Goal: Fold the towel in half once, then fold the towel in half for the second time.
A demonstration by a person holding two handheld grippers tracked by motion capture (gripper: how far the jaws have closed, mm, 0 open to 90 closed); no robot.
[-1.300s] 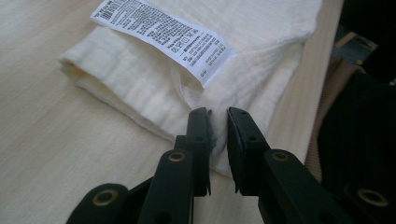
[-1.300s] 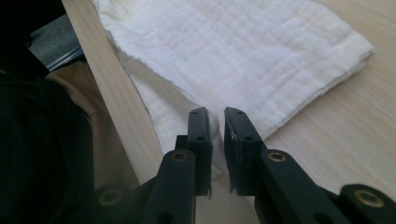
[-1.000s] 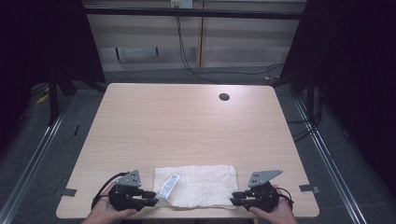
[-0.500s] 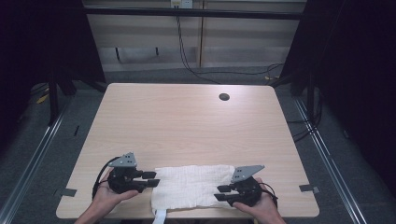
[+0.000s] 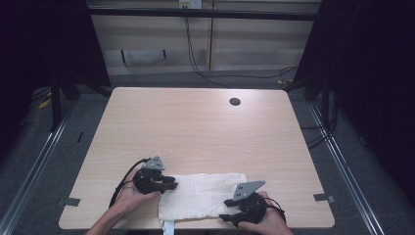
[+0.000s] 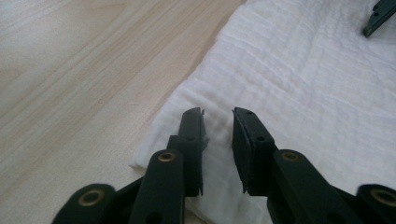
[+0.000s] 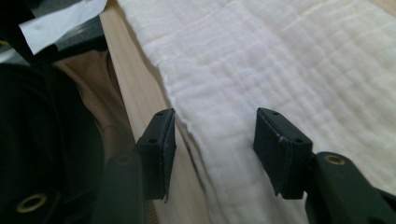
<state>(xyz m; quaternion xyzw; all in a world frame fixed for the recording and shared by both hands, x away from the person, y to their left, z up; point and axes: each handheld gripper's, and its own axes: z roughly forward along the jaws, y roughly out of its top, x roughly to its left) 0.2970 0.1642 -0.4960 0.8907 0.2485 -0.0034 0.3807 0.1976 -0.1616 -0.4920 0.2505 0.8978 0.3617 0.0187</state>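
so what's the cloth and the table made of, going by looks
Cloth: a soft woven textile, probably cotton; matte white, with a fine grid-like crinkle and a stitched hem along its edge. Table: pale wood or a wood-look laminate; straight grain lines and a smooth, slightly glossy surface. Which of the two cannot be told.

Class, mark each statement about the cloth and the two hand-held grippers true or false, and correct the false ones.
1. A white cloth lies near the table's front edge. True.
2. The left hand-held gripper is shut on the cloth. False: its jaws have just been closing, but a gap remains above the cloth.
3. The right hand-held gripper is open. True.
4. The cloth is red. False: white.
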